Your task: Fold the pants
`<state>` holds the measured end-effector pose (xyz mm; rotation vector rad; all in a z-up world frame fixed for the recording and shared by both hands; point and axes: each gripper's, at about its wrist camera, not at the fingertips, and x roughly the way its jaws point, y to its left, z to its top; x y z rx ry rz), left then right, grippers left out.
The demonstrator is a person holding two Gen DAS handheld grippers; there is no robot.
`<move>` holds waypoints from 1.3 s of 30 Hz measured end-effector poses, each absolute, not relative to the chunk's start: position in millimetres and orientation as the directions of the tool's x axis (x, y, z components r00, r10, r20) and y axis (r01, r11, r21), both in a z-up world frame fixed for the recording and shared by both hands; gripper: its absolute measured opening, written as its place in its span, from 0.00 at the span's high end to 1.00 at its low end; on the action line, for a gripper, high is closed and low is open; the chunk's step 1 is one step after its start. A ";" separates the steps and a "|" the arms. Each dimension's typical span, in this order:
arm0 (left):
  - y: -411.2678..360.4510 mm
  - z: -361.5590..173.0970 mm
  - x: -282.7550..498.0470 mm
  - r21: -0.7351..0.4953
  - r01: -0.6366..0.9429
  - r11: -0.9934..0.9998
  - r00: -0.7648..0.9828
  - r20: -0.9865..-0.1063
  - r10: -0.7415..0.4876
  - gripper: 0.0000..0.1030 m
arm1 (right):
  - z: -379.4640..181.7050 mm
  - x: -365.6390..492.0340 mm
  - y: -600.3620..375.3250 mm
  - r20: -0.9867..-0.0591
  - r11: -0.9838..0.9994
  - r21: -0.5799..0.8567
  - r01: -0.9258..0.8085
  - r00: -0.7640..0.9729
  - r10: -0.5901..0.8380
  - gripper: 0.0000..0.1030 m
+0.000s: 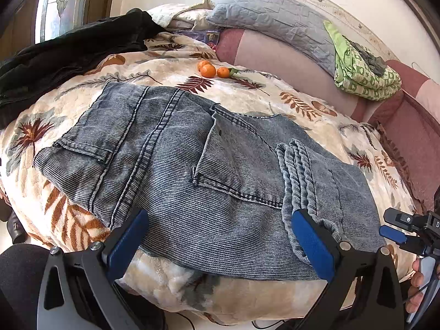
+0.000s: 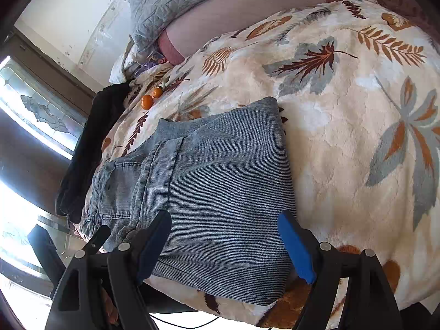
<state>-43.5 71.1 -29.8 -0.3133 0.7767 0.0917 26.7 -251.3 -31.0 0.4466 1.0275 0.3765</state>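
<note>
Blue-grey denim pants [image 1: 176, 151] lie folded on a leaf-print blanket [image 1: 247, 93], waistband and back pockets to the left, leg hems stacked on top at the right. My left gripper [image 1: 220, 220] is open just above the pants' near edge, holding nothing. My right gripper [image 2: 225, 221] is open over the folded leg end of the pants [image 2: 225, 178], also empty. It also shows at the right edge of the left wrist view [image 1: 396, 231].
Three oranges [image 1: 210, 69] sit on the blanket beyond the pants. A black garment [image 1: 68, 55] lies at the left. A grey quilted pillow [image 1: 275, 16] and a green folded cloth [image 1: 363, 71] rest on a pink bolster [image 1: 275, 55] behind.
</note>
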 end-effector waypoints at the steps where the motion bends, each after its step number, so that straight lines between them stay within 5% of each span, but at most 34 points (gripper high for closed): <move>1: 71.2 -29.8 -43.6 -0.245 -0.196 0.950 0.711 -0.702 -0.034 0.00 | -31.0 26.5 -251.6 -0.729 0.848 0.522 -0.091 0.468 0.499 0.20; 30: 70.0 -33.1 -40.6 -0.236 -0.199 0.951 0.703 -0.711 -0.029 0.00 | -31.4 27.9 -253.6 -0.725 0.843 0.531 -0.085 0.470 0.503 0.20; 39: 84.6 -25.1 -47.9 -0.320 -0.195 0.927 0.733 -0.675 -0.079 0.00 | -11.5 21.8 -266.3 -0.661 0.834 0.544 -0.094 0.564 0.495 0.20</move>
